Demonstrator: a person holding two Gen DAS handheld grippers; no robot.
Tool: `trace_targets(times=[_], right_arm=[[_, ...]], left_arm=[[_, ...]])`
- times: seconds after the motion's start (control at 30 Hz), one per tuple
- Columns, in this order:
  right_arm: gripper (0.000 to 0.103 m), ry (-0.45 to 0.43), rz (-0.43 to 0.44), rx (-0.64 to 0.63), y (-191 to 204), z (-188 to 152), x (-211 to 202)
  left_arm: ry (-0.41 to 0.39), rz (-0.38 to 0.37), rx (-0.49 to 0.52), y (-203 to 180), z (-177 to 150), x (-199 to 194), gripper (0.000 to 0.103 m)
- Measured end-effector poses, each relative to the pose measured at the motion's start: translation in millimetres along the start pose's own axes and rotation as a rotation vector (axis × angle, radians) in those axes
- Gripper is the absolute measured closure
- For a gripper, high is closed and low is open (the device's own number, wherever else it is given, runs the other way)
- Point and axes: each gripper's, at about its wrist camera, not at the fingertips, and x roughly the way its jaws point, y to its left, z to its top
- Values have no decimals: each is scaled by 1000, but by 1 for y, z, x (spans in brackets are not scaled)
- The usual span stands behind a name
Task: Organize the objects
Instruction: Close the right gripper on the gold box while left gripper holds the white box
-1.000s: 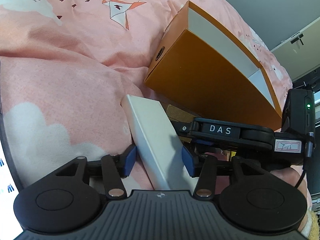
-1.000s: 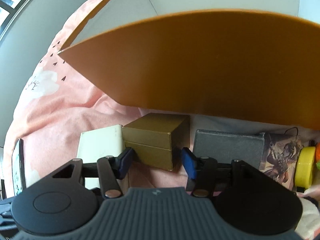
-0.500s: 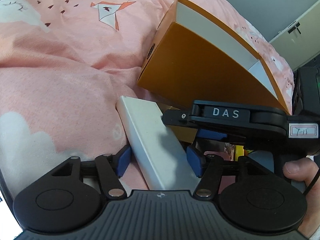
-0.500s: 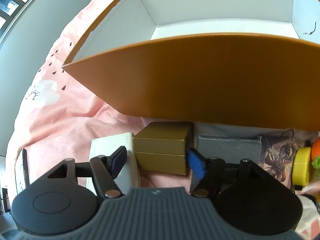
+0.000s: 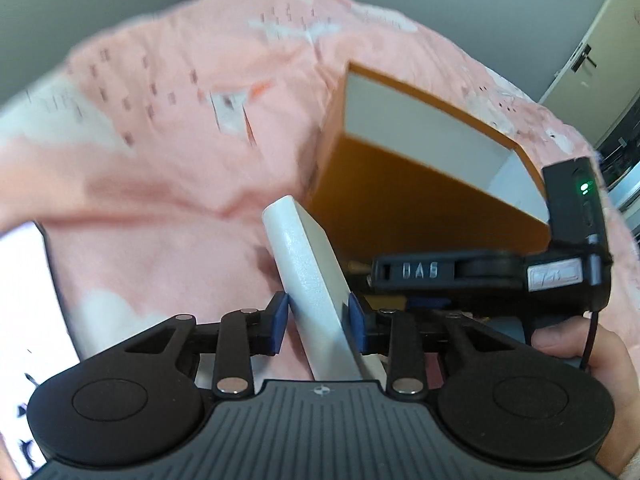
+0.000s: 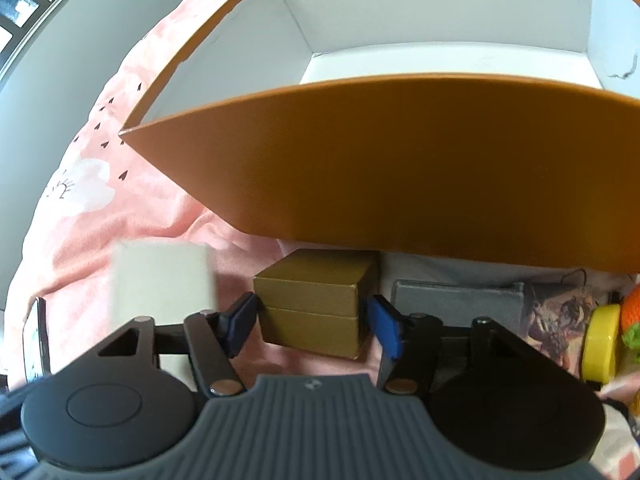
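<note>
My left gripper (image 5: 318,322) is shut on a flat white box (image 5: 308,276) and holds it tilted above the pink bedding; the box also shows blurred in the right wrist view (image 6: 162,276). A large orange box (image 5: 416,200) with a white inside stands open just beyond it, also in the right wrist view (image 6: 400,176). My right gripper (image 6: 312,324) has its blue pads against both sides of a small gold box (image 6: 316,300) that sits on the bedding in front of the orange box.
A grey flat box (image 6: 456,296), a printed card (image 6: 556,316), a yellow round thing (image 6: 598,344) and an orange-and-green toy (image 6: 632,320) lie to the right. A phone (image 6: 34,340) lies at far left. Pink quilt (image 5: 160,160) covers the bed.
My left gripper has closed on the white box and lifted it off the bedding. My right gripper has closed in around the gold box, and its view has risen.
</note>
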Motion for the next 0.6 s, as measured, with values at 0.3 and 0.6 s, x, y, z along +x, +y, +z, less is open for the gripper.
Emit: trace_targets(times=[0.3,0.6], right_arm=[[37,13,19,0,7,0,10],[40,0,30,2,14,-1,13]], left_arm=[[141,-77,-138,18,-2,35,65],[164,-96,-185,20,-6,43,58]])
